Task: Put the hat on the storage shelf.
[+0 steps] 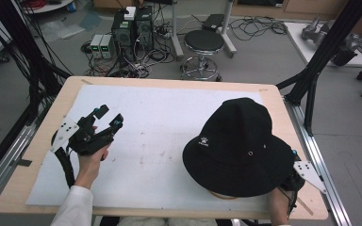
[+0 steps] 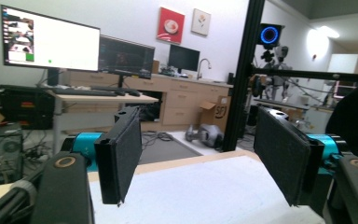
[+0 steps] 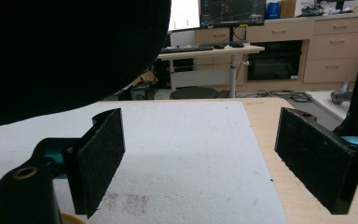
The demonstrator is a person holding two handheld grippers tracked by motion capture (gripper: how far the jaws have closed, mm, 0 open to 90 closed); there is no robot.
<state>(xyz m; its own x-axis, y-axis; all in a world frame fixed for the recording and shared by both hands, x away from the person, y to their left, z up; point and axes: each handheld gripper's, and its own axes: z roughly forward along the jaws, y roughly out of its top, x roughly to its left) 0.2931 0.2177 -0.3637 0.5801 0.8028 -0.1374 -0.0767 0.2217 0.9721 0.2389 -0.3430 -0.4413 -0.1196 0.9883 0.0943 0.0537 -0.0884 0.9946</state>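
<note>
nearest me, my right hand-held gripper (image 1: 296,175) sits at the desk's (image 1: 47,136) near right corner, tucked just under the brim of the hat (image 1: 239,143). in the right gripper view its jaws stand wide apart with nothing between them, and the hat's black brim (image 3: 65,51) hangs over the upper left, so i judge i've got it low and close there to slip a jaw under the edge. something tan peeks out beneath the brim's near edge (image 1: 224,196); i cannot tell what it is.

the hat rests crown up on the white mat (image 1: 160,122), on the right half of the desk, brim flat all round, logo toward the left.

my left hand-held gripper (image 1: 107,118) is well apart from it, over the left side of the mat, tilted up and pointing away from me. its jaws are spread too, empty, with the hat's dark edge (image 2: 354,121) at the far right of the left gripper view. i read that as parked, waiting to come in.

beyond the desk: a stool (image 1: 203,43) and computers (image 1: 133,27) on the floor.
</note>
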